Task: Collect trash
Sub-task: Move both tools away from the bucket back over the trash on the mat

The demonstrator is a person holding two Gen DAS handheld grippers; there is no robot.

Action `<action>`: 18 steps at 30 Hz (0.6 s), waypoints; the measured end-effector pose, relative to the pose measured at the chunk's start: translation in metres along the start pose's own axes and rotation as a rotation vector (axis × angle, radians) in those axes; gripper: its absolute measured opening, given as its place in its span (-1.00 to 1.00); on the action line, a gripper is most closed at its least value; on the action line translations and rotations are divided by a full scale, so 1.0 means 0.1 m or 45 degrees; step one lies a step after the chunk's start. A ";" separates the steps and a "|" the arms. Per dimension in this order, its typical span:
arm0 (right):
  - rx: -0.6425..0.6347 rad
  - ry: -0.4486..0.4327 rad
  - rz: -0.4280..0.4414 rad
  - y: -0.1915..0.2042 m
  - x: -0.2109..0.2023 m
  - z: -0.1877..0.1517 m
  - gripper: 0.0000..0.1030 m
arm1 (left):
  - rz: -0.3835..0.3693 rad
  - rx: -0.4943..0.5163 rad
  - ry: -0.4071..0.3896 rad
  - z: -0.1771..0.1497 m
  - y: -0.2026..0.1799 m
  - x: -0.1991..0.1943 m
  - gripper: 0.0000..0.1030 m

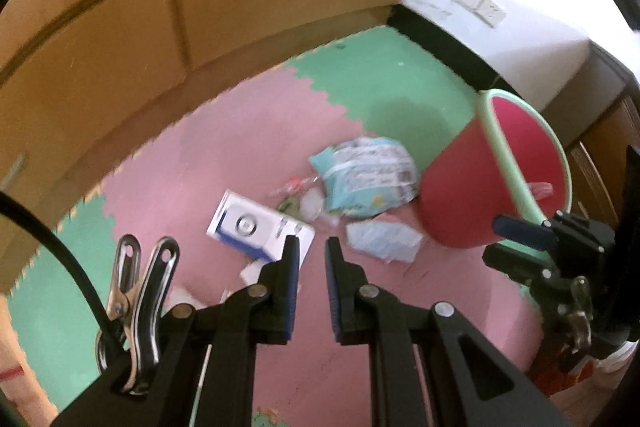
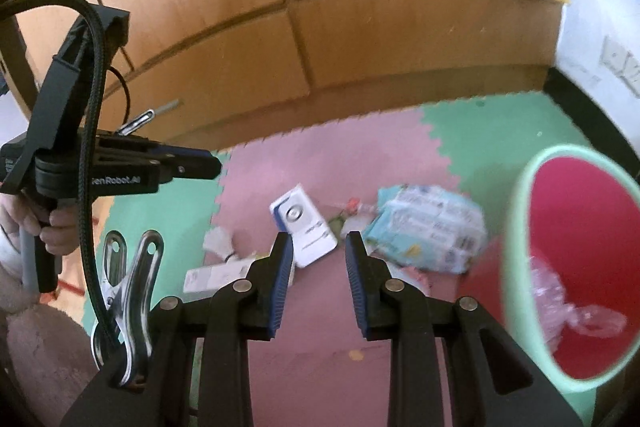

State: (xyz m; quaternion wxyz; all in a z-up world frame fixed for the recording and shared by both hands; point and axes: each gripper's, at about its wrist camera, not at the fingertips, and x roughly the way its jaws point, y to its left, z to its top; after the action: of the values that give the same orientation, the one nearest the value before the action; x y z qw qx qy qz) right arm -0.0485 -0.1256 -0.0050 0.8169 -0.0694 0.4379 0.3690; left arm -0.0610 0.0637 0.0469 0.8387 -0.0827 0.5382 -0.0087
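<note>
Partway: clear plastic wrapper point(image 2: 568, 303) already in red bin point(image 2: 580, 227). Left on foam floor mat point(image 1: 240, 155) — white box point(image 1: 260, 227), blue-green packet point(image 1: 366, 177), scraps. Both hand-held grippers — left point(image 1: 312, 251), right point(image 2: 318, 247) — parted, empty.

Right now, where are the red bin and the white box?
Red plastic bin with green rim point(image 2: 580, 227): right wrist view, inner wall.
White cardboard box with blue edge point(image 1: 256, 227): left wrist view, top face.

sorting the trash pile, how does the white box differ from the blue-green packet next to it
The white box is flat, rigid and straight-edged; the blue-green packet is puffy and crumpled. The box is mostly white with a round graphic; the packet is covered in print. The packet lies nearer the red bin. Both lie on the pink mat.
</note>
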 end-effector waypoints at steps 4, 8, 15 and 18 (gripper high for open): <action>0.010 0.107 0.041 0.08 0.32 -0.06 -0.45 | 0.013 -0.085 0.032 -0.14 0.29 0.06 -0.76; -0.045 0.193 0.057 0.23 0.62 -0.11 -0.45 | 0.047 -0.142 0.050 -0.28 0.56 0.10 -0.76; -0.097 0.311 0.177 0.41 1.02 -0.16 -0.44 | 0.043 -0.316 0.126 -0.64 1.05 0.26 -0.76; -0.091 0.362 0.240 0.47 1.24 -0.17 -0.44 | 0.018 -0.393 0.155 -0.78 1.22 0.33 -0.76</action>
State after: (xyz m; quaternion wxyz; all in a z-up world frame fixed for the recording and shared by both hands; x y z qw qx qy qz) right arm -0.0483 -0.0317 -0.1005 0.7054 -0.1084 0.5403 0.4458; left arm -0.1266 0.1710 -0.0325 0.7820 -0.2059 0.5835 0.0751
